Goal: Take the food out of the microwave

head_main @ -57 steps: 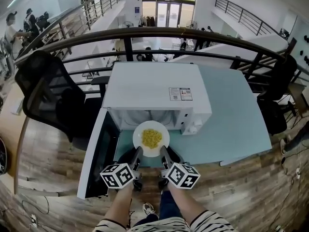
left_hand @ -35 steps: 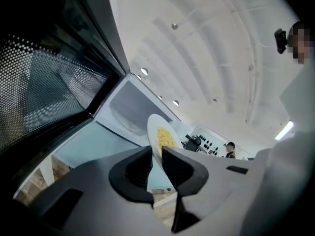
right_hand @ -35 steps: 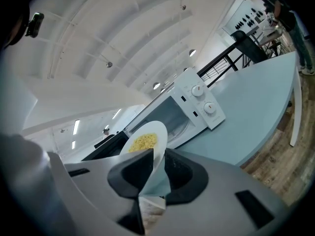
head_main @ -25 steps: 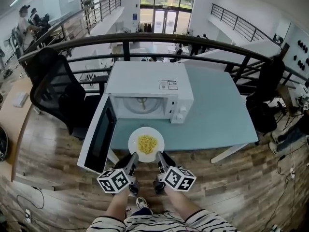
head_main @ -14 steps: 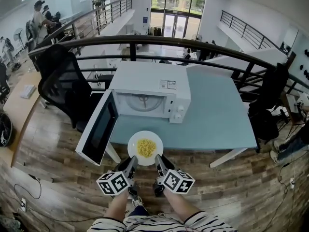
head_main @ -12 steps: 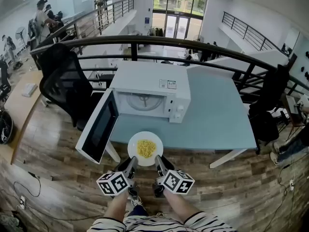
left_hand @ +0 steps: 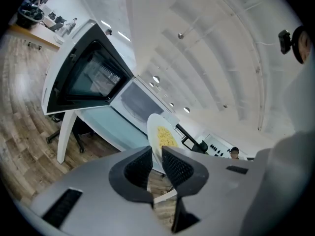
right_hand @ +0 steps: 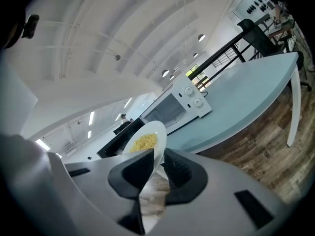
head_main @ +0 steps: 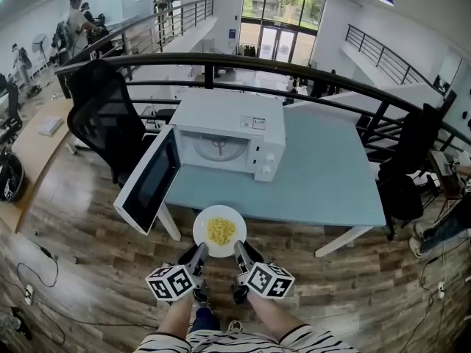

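1. Yellow food (head_main: 221, 230) sits in a small heap in the middle of a round white plate (head_main: 203, 239).
2. The plate is up in the air, out of the white microwave (head_main: 228, 116). It is just in front of the near edge of the pale blue tabletop (head_main: 324, 175), over the brown wooden floor (head_main: 88, 256).
3. The left gripper (head_main: 200, 250) has its jaws closed on the near left rim of the plate. The rim is pinched thin between the two black pads.
4. The right gripper (head_main: 239, 248) has its jaws closed on the near right rim in the same way. The two grippers are side by side, a little apart.
5. The microwave stands at the back left of the tabletop. Its door (head_main: 151, 179) is swung wide open to the left and sticks out past the tabletop's left edge.
6. The door's low corner and a white table leg (head_main: 171, 223) are near the plate's left side, but not touching it.
7. To the right of the microwave, the tabletop is one wide flat blue space all the way to its far right edge.
8. A black office chair (head_main: 103, 116) stands to the left of the open door.
9. A black curved railing (head_main: 294, 68) runs behind the tabletop.
10. On both sides of the person's striped sleeves (head_main: 221, 340) there is wooden floor.
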Demonstrator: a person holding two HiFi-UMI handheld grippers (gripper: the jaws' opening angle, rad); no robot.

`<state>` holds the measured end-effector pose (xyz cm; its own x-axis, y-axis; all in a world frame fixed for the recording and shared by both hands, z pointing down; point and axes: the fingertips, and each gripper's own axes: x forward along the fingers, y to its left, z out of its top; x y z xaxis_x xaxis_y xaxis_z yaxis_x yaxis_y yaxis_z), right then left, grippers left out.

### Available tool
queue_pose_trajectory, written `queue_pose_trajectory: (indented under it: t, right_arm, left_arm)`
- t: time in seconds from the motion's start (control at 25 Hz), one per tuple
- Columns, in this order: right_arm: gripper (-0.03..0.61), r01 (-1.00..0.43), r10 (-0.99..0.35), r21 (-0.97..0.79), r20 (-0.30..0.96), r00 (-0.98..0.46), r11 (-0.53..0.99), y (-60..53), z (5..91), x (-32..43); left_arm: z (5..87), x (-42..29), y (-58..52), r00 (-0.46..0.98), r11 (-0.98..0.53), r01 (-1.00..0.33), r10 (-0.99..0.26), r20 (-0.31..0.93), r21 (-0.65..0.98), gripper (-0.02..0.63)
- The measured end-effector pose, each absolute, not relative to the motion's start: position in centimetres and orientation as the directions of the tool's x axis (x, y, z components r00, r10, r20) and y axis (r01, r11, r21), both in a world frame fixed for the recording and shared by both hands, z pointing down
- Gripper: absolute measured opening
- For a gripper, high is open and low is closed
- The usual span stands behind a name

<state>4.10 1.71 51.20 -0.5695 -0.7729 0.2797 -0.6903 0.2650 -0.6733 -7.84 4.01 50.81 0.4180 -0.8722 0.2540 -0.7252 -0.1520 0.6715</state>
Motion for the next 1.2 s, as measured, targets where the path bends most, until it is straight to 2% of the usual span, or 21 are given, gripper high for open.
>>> queue_pose_trajectory:
  t: [1.2]
  right_arm:
    - [0.072,-0.673,-0.721,-0.687,0.318,-0.616,0.273,9.4,53.0,7.7]
  left_arm:
    - [52.4,-4.2,12.4,0.377,-0.099,-0.735,-0.882,0.283,0.671,0.074]
